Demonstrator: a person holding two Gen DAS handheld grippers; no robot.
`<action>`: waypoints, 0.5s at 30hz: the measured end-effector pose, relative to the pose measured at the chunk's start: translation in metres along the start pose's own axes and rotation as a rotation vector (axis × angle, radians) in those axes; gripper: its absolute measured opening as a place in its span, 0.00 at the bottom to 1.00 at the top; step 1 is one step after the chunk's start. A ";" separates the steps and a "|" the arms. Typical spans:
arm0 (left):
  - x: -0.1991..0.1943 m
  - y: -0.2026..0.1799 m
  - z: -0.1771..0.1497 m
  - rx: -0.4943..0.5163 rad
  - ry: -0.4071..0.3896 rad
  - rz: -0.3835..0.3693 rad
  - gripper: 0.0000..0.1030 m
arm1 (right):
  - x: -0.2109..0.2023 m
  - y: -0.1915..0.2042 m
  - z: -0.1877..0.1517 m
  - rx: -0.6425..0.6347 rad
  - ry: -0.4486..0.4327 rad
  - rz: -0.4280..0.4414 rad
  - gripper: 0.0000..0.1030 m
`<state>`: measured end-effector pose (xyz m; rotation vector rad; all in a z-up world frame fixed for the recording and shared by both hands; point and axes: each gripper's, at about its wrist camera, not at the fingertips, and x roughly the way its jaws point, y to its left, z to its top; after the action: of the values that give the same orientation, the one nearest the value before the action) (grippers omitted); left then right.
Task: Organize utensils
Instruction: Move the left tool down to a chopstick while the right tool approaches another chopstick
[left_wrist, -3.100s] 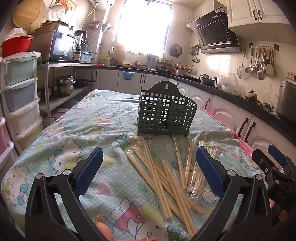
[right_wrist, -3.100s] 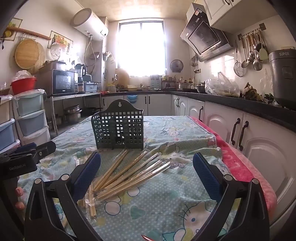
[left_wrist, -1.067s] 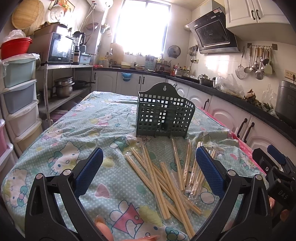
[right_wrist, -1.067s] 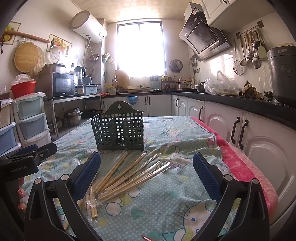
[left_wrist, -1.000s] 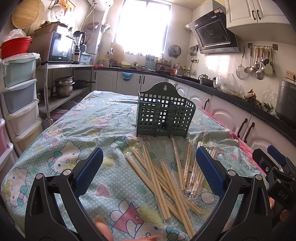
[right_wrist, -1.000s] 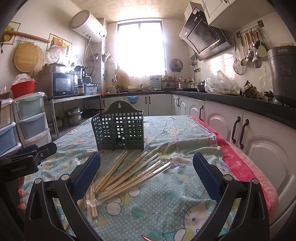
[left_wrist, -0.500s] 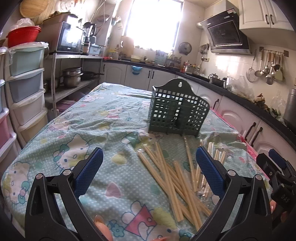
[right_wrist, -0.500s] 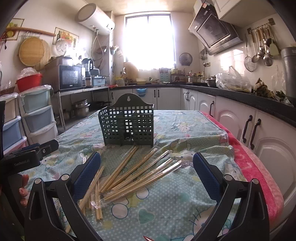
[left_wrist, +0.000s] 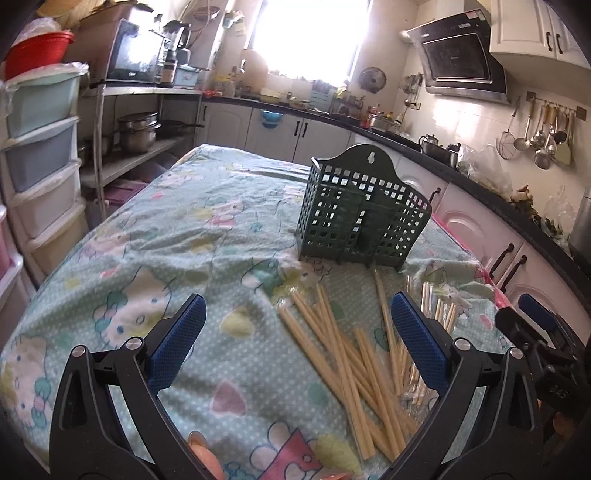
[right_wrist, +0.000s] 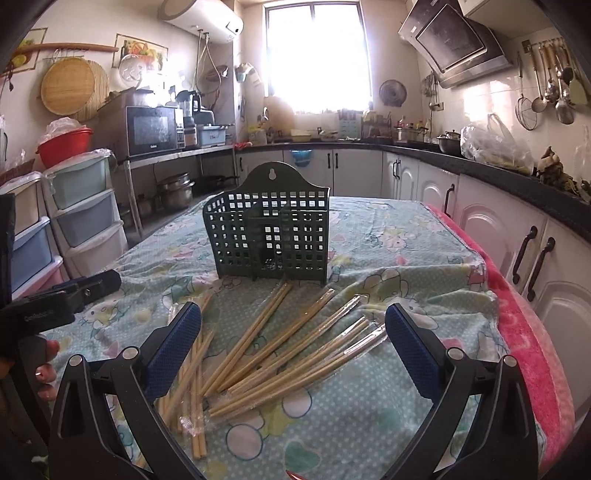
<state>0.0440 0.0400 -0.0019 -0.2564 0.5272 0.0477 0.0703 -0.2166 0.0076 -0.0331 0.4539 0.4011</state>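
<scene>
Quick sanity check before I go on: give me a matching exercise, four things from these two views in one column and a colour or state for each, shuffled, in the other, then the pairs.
Things:
1. utensil basket
2. chopsticks
3. left gripper
4. tablecloth

States:
A. open, holding nothing
B. lying loose on the cloth, some in clear wrappers
C. dark green, upright, nothing visible inside
D. pale green with cartoon cats

Pairs: 1-C, 2-B, 3-A, 4-D

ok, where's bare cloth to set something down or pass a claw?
Free: the tablecloth left of the green holder and the chopsticks; also behind the holder, and a strip near the pink edge. Crowded: in front of the holder, chopsticks scattered.
</scene>
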 end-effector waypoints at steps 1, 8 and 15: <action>0.003 -0.001 0.003 0.009 0.004 -0.004 0.90 | 0.003 -0.001 0.001 -0.003 0.006 -0.002 0.94; 0.029 -0.011 0.015 0.054 0.070 -0.001 0.90 | 0.028 -0.010 0.013 -0.003 0.075 -0.002 0.94; 0.058 -0.016 0.015 0.081 0.162 -0.044 0.90 | 0.049 -0.022 0.018 -0.005 0.119 -0.030 0.93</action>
<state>0.1037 0.0267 -0.0145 -0.1938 0.6834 -0.0372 0.1270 -0.2165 0.0016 -0.0690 0.5687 0.3726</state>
